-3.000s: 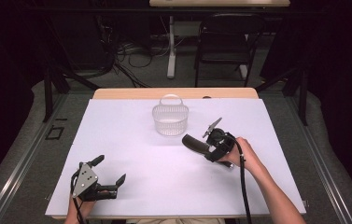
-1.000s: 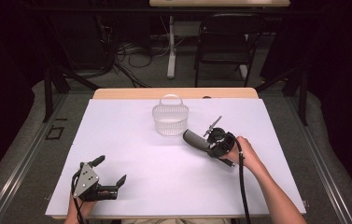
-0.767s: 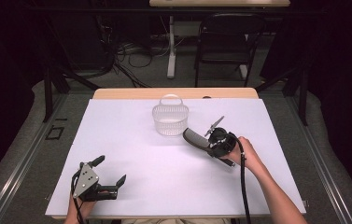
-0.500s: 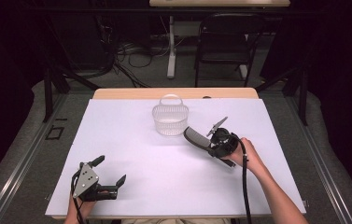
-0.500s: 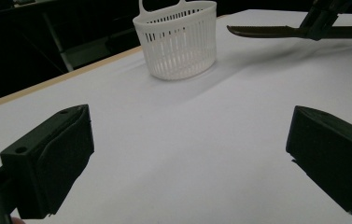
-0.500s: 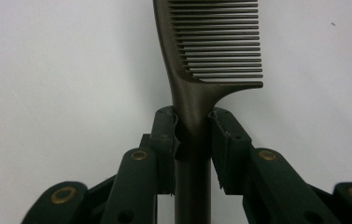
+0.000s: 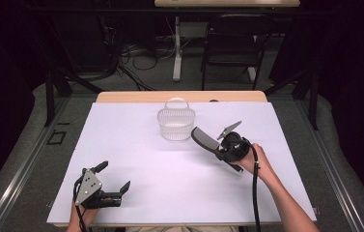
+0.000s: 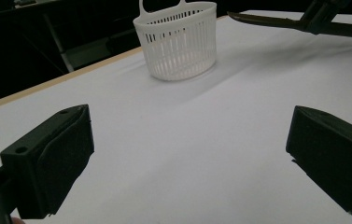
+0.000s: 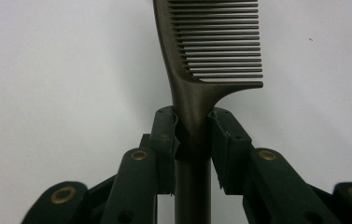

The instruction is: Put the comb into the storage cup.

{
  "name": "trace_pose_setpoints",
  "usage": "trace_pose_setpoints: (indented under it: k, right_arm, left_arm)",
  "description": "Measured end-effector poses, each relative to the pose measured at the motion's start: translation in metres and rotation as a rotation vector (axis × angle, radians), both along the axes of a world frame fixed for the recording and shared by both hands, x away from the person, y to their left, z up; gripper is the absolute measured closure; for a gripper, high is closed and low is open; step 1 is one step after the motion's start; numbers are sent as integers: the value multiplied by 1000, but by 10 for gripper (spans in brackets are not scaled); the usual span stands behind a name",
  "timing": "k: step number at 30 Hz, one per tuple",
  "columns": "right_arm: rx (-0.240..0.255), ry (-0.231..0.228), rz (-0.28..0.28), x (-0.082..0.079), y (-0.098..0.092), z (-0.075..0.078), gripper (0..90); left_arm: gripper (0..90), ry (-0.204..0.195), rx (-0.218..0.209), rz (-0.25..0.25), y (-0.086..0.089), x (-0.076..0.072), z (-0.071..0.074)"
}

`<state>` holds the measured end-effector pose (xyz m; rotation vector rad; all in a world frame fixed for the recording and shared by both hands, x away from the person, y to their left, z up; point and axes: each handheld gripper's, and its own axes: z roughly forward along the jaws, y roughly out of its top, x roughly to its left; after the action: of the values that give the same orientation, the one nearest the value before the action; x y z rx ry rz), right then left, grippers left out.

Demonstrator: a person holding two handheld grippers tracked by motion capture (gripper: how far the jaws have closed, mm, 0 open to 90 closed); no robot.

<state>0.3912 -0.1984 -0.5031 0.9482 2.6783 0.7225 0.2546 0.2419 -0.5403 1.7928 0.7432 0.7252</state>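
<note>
- High view: the right gripper [image 7: 220, 143] carries a dark comb [image 7: 204, 139] above the white surface [image 7: 136, 193], closed on its handle, the toothed end aimed at the white slatted basket [image 7: 175, 123] that stands near the middle of the far edge. The comb's tip hangs just beside the basket's right wall, apart from it, which reads as a line-up for dropping the comb in. The left gripper [image 7: 114, 182] rests by the near left corner, jaws spread and empty, parked well apart from the work so the basket's approach is free.
- Left gripper view: its two black jaws rise wide apart with bare surface [image 8: 187, 154] between them, holding nothing. Beyond them the basket [image 8: 178, 39] stands upright with its handle up, mouth open to receive; the comb [image 8: 269, 21] comes in level from the upper right, higher than the surface and close to the basket's rim.
- Right gripper view: the right gripper [image 9: 194, 133] clamps the comb [image 9: 206, 51] at the neck where handle meets teeth, the jaws pressing both sides. Gripped there, the comb likely stays in line with the gripper and its teeth stay free.
</note>
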Motion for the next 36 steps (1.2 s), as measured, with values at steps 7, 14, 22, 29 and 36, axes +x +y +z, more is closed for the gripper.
trace_pose_setpoints:
  k: [7,14,22,29,36]
  right_arm:
    - [29,-21,-11,0,-3,1,722]
    - [60,-39,-11,-1,-3,2,723]
    - [91,-79,-17,-2,-4,4,723]
    - [124,-117,-27,-2,-5,6,723]
    - [153,-143,-40,-2,-8,9,723]
  left_arm:
    - [10,1,-1,0,0,0,0]
    - [10,1,-2,0,0,0,0]
    - [10,3,-3,0,0,0,0]
    - [10,2,-4,1,0,1,0]
    - [10,3,-5,1,0,0,0]
